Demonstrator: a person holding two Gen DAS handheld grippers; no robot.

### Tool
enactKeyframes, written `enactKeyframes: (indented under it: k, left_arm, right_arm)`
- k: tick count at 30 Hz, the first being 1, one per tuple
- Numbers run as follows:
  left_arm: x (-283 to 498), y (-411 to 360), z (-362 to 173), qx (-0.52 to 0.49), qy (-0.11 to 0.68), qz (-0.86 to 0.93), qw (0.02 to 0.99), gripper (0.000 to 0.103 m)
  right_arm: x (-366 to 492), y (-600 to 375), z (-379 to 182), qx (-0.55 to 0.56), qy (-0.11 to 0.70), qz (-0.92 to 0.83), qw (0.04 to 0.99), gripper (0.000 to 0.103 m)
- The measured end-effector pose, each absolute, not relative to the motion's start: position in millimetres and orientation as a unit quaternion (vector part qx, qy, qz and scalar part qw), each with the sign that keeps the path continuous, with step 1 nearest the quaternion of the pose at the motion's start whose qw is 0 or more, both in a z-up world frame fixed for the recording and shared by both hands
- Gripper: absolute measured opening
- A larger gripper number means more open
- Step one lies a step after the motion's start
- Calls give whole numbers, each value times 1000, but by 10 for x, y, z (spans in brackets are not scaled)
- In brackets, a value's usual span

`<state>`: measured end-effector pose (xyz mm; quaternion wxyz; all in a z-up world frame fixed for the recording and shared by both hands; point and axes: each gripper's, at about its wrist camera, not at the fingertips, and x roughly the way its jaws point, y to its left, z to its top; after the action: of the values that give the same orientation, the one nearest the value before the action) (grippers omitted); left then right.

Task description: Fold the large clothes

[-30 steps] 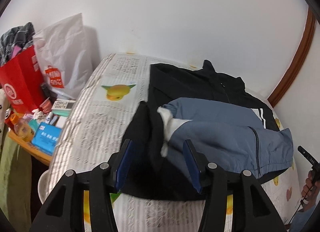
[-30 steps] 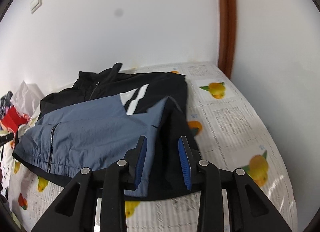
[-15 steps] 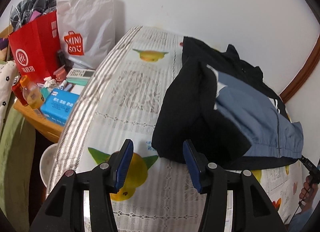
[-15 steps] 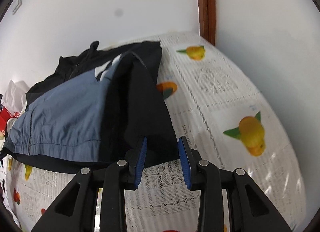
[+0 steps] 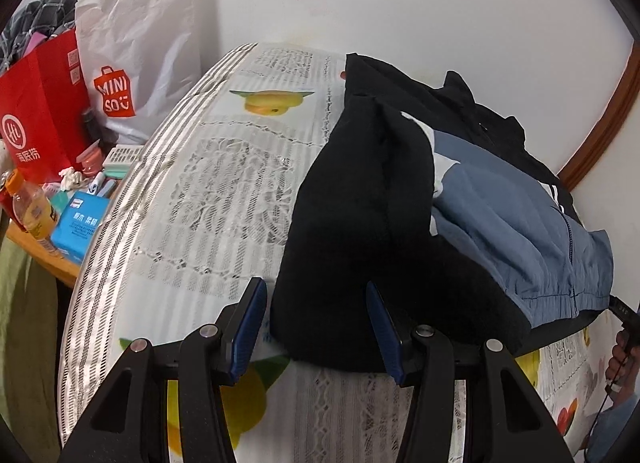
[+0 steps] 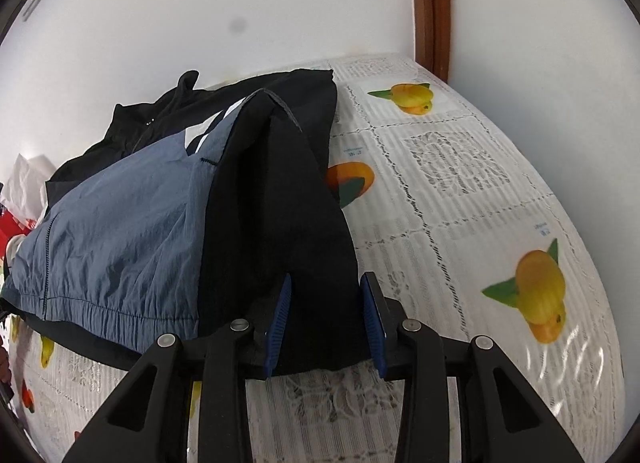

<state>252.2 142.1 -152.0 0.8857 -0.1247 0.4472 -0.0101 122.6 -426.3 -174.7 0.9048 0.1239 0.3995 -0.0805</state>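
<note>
The jacket [image 5: 404, 219] lies on the tabletop [image 5: 224, 199], which has a lace cloth with fruit pictures on it. It is black and blue. Both sleeves look folded in over the blue front, so the first folds seem done. I think the big fold is still left: the bottom edge has to go up to the collar at 12 o'clock.

The left hand-held gripper [image 5: 316, 329] is partly open. The black bottom corner of the jacket sits between its blue pads, but the pads do not seem to press on it.

The right hand-held gripper [image 6: 326, 321] is a bit narrower, and its jaws have just been opening a little. The other black corner sits between its pads. It is near both pads, but I cannot tell if they pinch it.

At 9 o'clock in the left view a red bag [image 5: 40, 103] and a white bag [image 5: 140, 47] stand beside the tabletop.
</note>
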Motion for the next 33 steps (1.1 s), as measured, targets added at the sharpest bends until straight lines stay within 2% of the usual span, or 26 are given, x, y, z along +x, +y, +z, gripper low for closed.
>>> enactKeyframes:
  k: [2,4,6,8,25,28,33]
  left_arm:
    - [2507,1423,-1519,-134,447,-14,884,31]
    - [2475,1429,-1520,-142,450,-19,882,19]
    - [2427,1419,-1510,-142,450,-22,881,14]
    - [2343,1385,-1477,-128,446,-17,885,11]
    - [1319,1398,-1457,-130,451,-8,883,11]
    - [1208,1394,-1469,-136,452,-3,882,15]
    - [1062,1387,-1384,-127,447,5,886,21]
  right_arm:
    - [1258,-4263,-1769,127,399,-79,905,31]
    - [1265,-4265,-1768,132,396,-70,906,20]
    - [1247,-4252,-1757,127,393,-66,908,10]
    - [1202,-4229,-1734,120,388,-60,912,8]
    - [336,-4070,-1727,116,396,-51,909,8]
    - [233,-4038,-1760,96,404,-67,907,11]
    - [34,-4084,-1696,83,405,-103,905,12]
